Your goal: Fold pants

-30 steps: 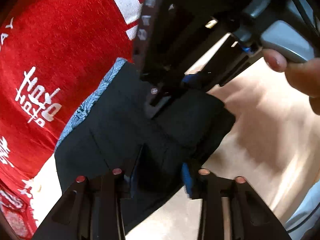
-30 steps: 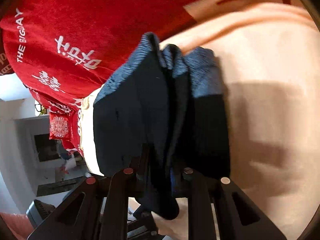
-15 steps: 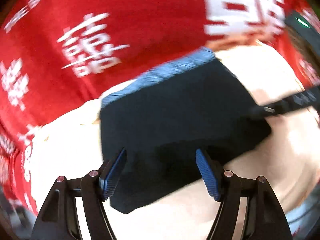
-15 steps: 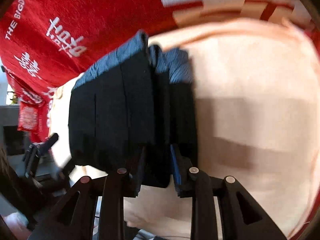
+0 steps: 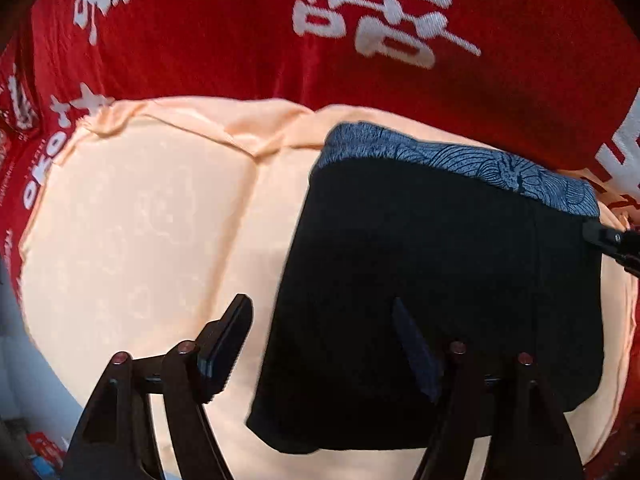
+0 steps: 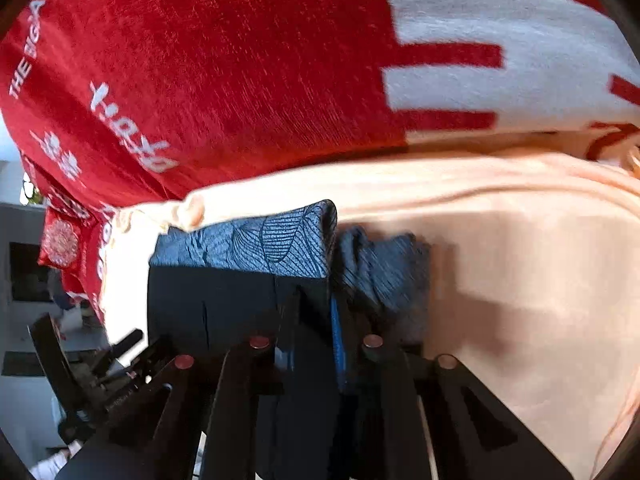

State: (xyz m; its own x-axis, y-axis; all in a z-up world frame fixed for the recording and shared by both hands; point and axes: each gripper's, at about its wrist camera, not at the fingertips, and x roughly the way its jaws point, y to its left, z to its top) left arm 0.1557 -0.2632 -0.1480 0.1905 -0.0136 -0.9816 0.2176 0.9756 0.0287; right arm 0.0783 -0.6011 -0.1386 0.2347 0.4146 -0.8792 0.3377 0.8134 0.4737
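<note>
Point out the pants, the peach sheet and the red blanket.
pants (image 5: 432, 264): left wrist view, plain black panel below the patterned waistband.
peach sheet (image 5: 140, 216): left wrist view, bare flat area left of the pants.
red blanket (image 5: 224, 52): left wrist view, plain red between the white characters.

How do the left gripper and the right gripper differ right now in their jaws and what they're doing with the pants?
The left gripper has its jaws wide and opening, with nothing pinched; the right gripper has its jaws narrow and closing on the fabric. The left gripper hangs over one edge of the pants and the peach cloth, while the right gripper holds a bunched fold near the patterned waistband. Both point steeply down at the pants.
</note>
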